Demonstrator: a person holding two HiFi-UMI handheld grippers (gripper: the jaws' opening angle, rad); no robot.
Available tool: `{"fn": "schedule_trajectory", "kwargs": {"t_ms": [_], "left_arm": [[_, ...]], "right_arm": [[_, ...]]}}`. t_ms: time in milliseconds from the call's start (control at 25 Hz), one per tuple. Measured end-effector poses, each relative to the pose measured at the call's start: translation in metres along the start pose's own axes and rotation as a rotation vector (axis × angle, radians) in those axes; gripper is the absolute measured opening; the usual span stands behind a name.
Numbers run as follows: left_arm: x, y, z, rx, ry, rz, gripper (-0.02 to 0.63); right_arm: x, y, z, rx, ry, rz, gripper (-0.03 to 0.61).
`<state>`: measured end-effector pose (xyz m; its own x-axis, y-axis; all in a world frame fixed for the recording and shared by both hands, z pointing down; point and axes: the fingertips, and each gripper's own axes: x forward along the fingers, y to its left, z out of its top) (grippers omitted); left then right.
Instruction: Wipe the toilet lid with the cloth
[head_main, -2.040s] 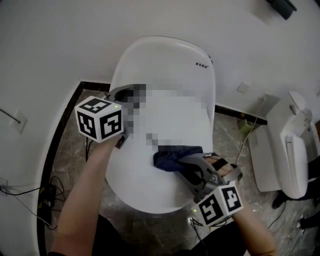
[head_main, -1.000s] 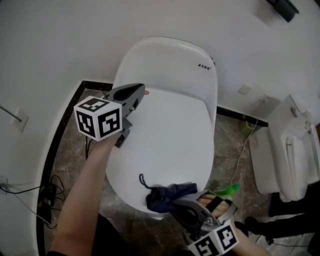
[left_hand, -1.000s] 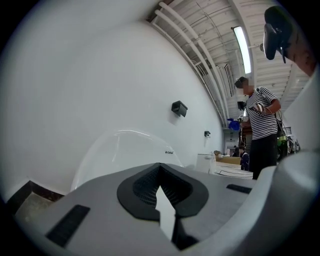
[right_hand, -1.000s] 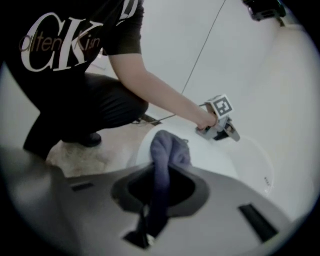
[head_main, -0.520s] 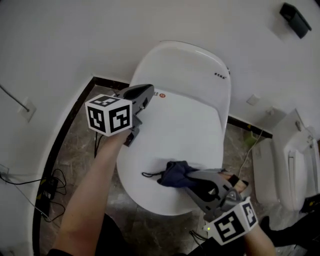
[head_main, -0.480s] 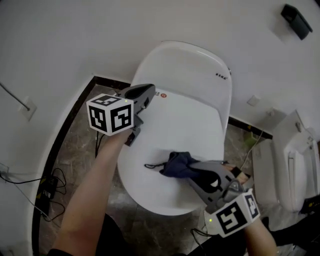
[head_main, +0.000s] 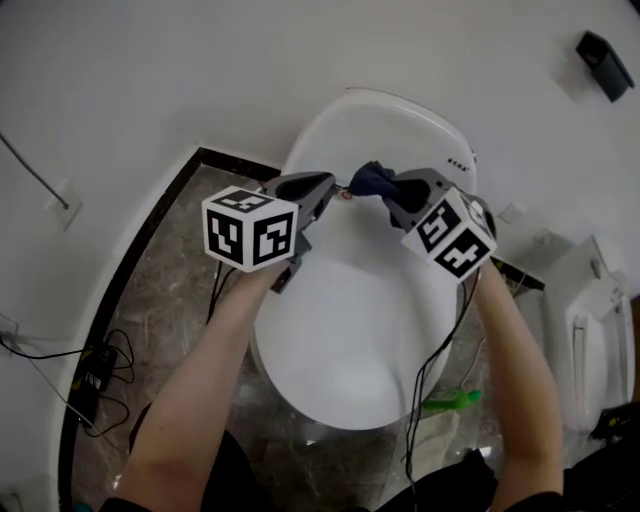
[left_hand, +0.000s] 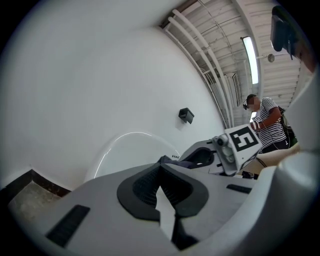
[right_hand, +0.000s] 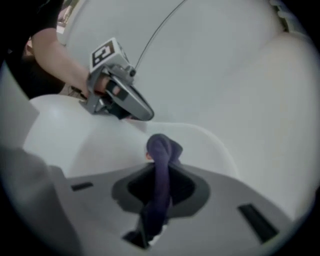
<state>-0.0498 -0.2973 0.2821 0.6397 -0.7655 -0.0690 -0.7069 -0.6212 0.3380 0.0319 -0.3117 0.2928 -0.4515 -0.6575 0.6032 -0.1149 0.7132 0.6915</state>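
The white toilet's closed lid (head_main: 350, 310) fills the middle of the head view. My right gripper (head_main: 388, 186) is at the lid's back end near the hinge, shut on a dark blue cloth (head_main: 368, 178). In the right gripper view the cloth (right_hand: 161, 150) runs up between the jaws of the right gripper (right_hand: 159, 172) and bunches past their tips, over the lid (right_hand: 75, 135). My left gripper (head_main: 325, 186) hovers at the lid's back left edge, shut and empty, its tip a short way from the cloth. In the left gripper view the left gripper (left_hand: 161, 172) points at the cloth (left_hand: 172, 161).
A second white fixture (head_main: 590, 330) stands at the right. A green object (head_main: 450, 402) lies on the marble floor beside the bowl. Black cables (head_main: 90, 370) trail at the left wall. A dark box (head_main: 604, 50) hangs on the wall. A person in a striped shirt (left_hand: 267, 125) stands beyond.
My right gripper has carried the cloth from the front of the lid up to its back end, close to the left gripper. The left gripper has stayed nearly in place.
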Motion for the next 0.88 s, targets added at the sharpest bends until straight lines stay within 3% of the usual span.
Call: {"fn": "schedule_trajectory", "kwargs": {"t_ms": [320,880], "left_arm": [[-0.005,0.0,-0.003,-0.01,0.013,-0.009,0.014],[-0.005,0.001,-0.006,-0.02,0.033,-0.014,0.014]], "right_arm": [[0.054,0.003,-0.022,-0.034,0.096,0.076,0.067],[0.044,0.039,-0.02,-0.039,0.068,0.167,0.067]]}}
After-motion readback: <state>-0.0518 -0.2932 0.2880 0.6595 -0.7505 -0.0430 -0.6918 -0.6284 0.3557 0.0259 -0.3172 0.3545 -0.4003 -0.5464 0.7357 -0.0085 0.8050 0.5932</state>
